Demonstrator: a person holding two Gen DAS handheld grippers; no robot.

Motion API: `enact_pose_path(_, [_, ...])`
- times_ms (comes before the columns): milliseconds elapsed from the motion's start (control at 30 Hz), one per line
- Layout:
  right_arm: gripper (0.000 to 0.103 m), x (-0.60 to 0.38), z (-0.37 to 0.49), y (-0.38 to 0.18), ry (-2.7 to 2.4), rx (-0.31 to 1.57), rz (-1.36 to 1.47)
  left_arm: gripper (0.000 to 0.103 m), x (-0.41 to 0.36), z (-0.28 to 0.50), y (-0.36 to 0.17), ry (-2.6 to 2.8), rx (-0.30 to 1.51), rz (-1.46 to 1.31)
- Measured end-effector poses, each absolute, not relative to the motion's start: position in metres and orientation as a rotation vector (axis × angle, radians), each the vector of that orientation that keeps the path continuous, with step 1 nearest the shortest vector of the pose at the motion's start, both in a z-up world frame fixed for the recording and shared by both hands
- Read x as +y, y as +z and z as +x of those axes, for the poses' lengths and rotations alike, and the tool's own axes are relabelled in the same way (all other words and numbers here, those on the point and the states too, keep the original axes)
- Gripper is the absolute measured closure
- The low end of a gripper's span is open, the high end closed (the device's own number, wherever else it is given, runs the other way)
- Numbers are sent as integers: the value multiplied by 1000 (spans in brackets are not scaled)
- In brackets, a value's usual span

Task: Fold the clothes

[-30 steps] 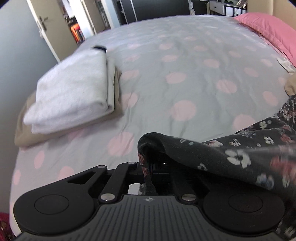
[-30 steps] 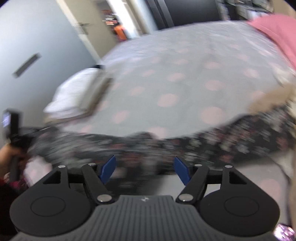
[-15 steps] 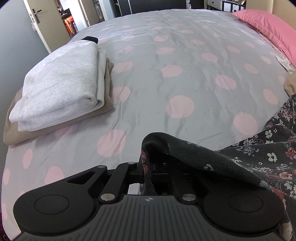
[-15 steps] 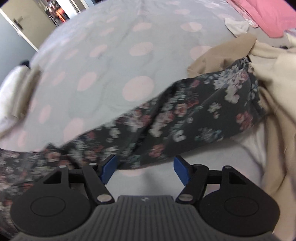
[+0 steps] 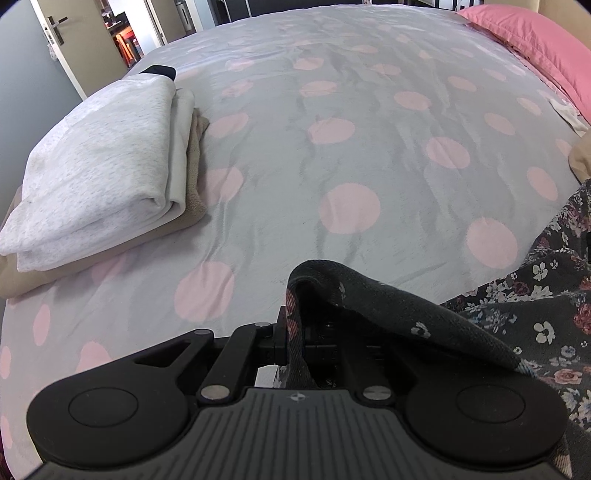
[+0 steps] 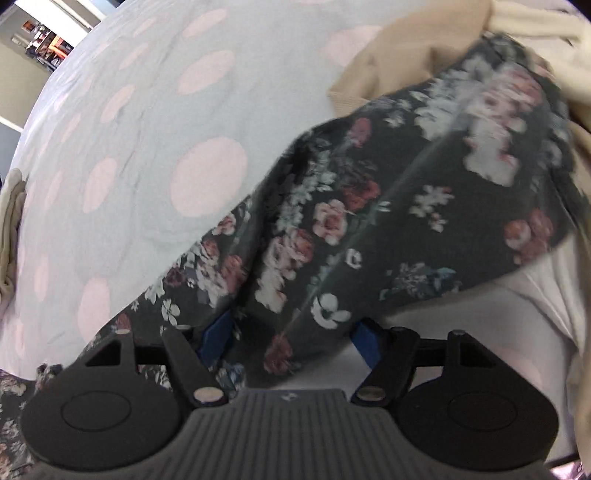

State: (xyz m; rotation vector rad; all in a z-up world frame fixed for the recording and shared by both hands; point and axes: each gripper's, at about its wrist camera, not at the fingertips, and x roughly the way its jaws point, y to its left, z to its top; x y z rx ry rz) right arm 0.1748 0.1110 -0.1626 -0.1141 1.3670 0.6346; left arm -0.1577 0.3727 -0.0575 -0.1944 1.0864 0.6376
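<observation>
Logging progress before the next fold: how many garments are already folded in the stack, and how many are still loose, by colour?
Folded, white: 2
Folded, beige: 1
Loose, dark floral: 1
Loose, tan: 1
Loose, cream: 1
Loose, white: 1
Total: 7

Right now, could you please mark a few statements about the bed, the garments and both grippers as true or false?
1. The left gripper is shut on the floral garment. True.
2. The folded stack has a red towel on top. False: a white piece lies on top.
3. The right gripper has floral cloth between its jaws. True.
4. The bedsheet is striped. False: it has pink dots.
5. A pink pillow lies at the far right. True.
</observation>
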Motion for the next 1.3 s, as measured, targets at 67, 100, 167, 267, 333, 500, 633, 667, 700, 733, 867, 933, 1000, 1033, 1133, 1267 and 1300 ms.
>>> enact_pose_path(67, [95,119,172,-161,655,1340,-163,101,373,-157,-57,635,1085,-194])
enact_pose_path(100, [97,120,171,-160,673,1339,-156,101,373,-157,-57,635,1082,-198])
enact_pose_path(167, [98,121,170,-155,677,1330,-155,101,375,-159,-56,638,1074,-209])
enact_pose_path(267, [99,118,168,-134,695,1278,-124,101,375,-162,-46,650,1026,-219])
enact_pose_path(333, [99,114,166,-112,710,1214,-88,102,374,-166,-34,670,965,-209])
enact_pose_path(500, [99,102,154,-47,713,1000,-21,102,375,-185,9,761,749,-220])
enact_pose_path(633, [99,86,141,3,680,822,34,102,375,-210,49,831,528,-232])
enact_pose_path(667, [99,80,137,18,671,770,52,102,373,-218,60,836,460,-231])
enact_pose_path(700, [99,76,130,33,663,715,70,102,372,-225,71,841,392,-230])
enact_pose_path(733, [99,71,124,47,654,660,88,102,370,-232,82,848,335,-229])
enact_pose_path(867, [99,40,96,114,603,397,175,102,363,-262,119,880,136,-226])
enact_pose_path(933, [99,21,82,140,572,288,236,102,359,-278,136,895,41,-224])
enact_pose_path(1000, [99,3,74,156,544,224,273,102,358,-289,146,903,-3,-228])
enact_pose_path(1033, [99,-3,71,159,540,219,274,102,359,-292,148,903,-2,-232])
enact_pose_path(1133, [99,-9,71,155,518,265,242,102,361,-289,142,880,78,-229])
enact_pose_path(1267, [99,-16,90,127,412,396,171,102,354,-279,121,821,252,-200])
enact_pose_path(1300, [99,-21,102,116,375,434,167,102,351,-277,114,795,301,-201])
